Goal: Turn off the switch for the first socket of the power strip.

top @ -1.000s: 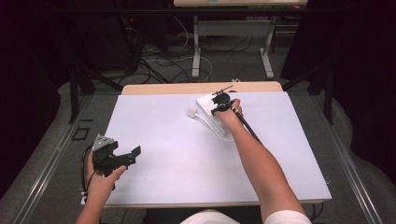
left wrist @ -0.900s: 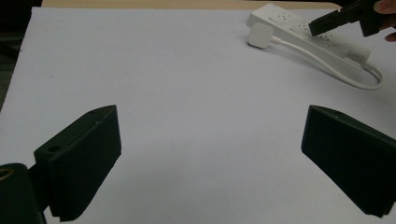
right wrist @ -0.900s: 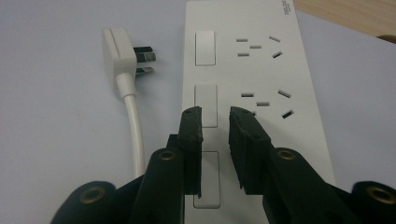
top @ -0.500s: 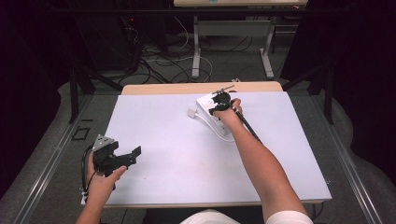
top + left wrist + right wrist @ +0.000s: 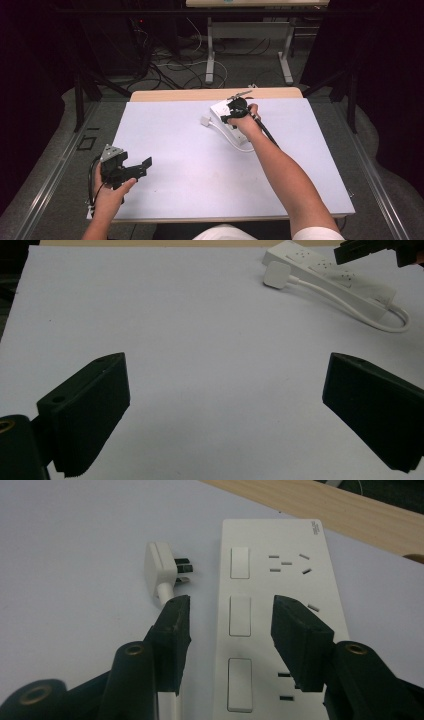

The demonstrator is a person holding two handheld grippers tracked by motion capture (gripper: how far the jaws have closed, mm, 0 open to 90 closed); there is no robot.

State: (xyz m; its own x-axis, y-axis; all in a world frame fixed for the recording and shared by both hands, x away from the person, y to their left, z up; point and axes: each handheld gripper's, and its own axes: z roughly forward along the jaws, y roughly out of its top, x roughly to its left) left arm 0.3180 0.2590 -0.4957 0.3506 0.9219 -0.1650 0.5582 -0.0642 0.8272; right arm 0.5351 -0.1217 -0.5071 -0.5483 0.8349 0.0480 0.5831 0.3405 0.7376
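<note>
White power strip (image 5: 280, 630) at frame centre sits under your right gripper (image 5: 230, 625), jaws just released and empty; next, press a switch.

Power strip (image 5: 280, 630) near end cut off by bottom edge; cord (image 5: 167, 705) hidden behind right gripper's fingers (image 5: 175, 630).

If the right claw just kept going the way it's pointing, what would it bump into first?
Probably the white power strip: the right claw, jaws just opening with nothing between them, hangs over its middle switch. The plug lies off to the side.
</note>
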